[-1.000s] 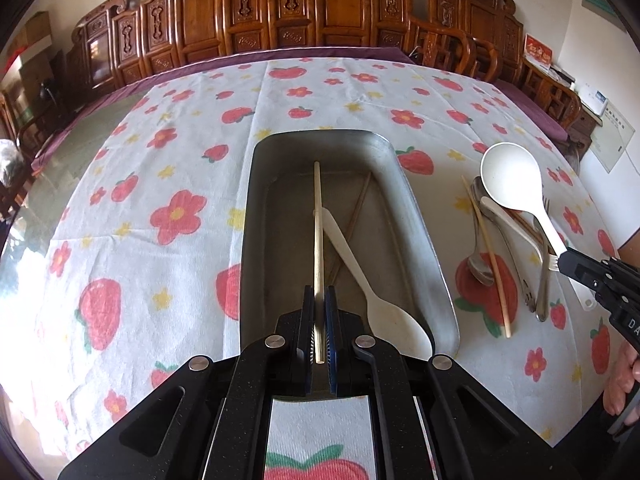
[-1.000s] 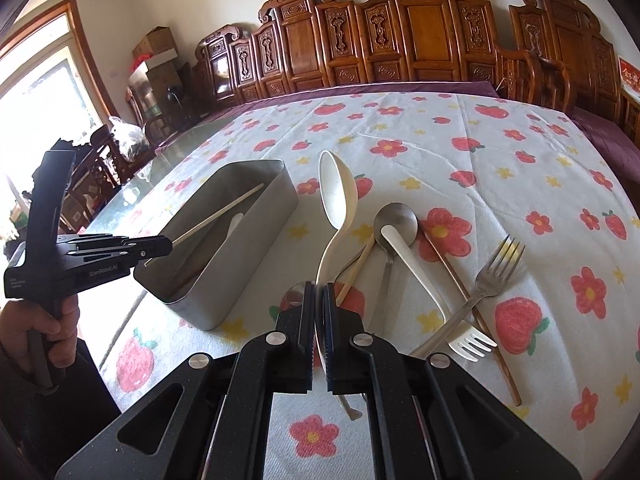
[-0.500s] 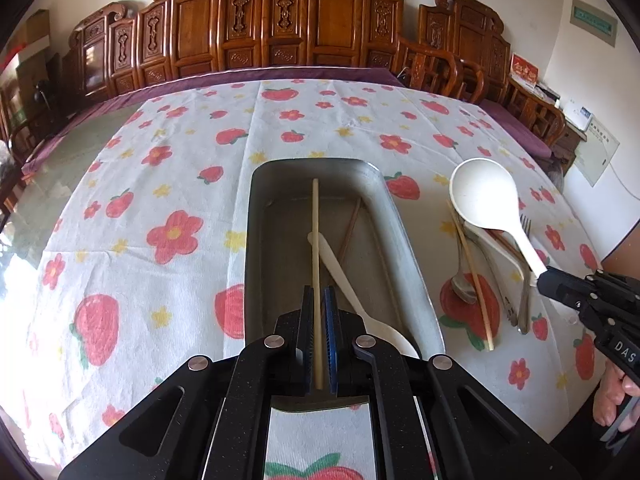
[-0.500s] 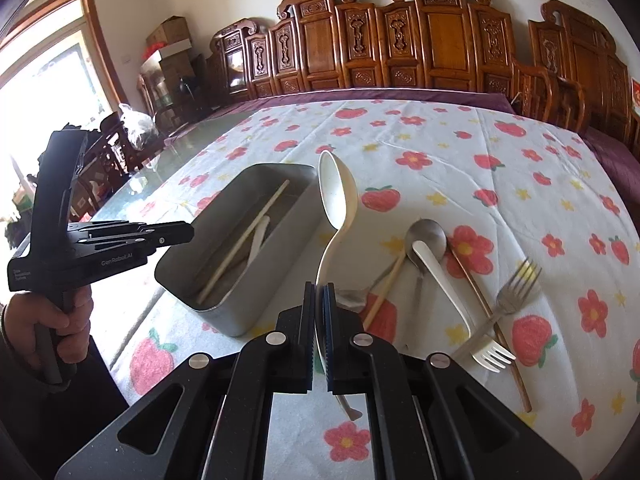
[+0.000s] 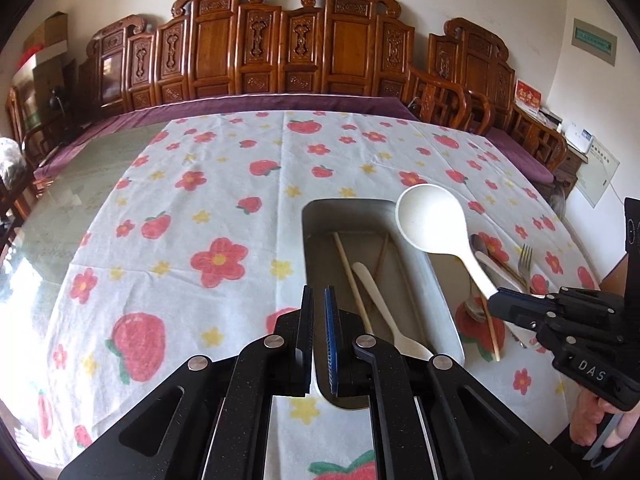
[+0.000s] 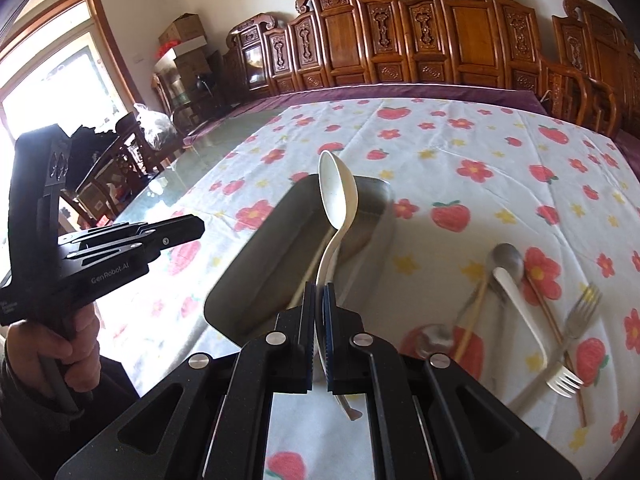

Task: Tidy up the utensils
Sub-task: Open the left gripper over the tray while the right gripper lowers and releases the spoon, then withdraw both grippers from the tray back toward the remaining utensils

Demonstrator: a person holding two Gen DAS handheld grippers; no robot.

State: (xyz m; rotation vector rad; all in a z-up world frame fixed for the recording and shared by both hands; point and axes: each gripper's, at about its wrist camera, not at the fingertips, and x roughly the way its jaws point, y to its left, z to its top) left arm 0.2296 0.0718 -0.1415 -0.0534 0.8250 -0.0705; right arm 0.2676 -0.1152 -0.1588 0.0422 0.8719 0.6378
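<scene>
2 tools in view: right tool [image 6: 319, 312] clenched on the white ladle [image 6: 338, 200] by its handle, bowl up, held over the metal tray [image 5: 440, 292]. Left tool [image 5: 318, 312] is released w/ nothing between its fingers (narrow gap), just short of the tray's near end. Tray holds a chopstick [image 5: 352, 276] & white spoon [image 5: 384, 312]. To the right tool's right, on the worktop [image 5: 180, 220]: forks [image 6: 576, 320], spoons.

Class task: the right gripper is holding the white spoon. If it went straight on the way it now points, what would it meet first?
Probably the metal tray. The right gripper is shut on the white spoon, whose bowl leads over the tray's opening, so the spoon should reach the tray interior first. Height above it is unclear.
</scene>
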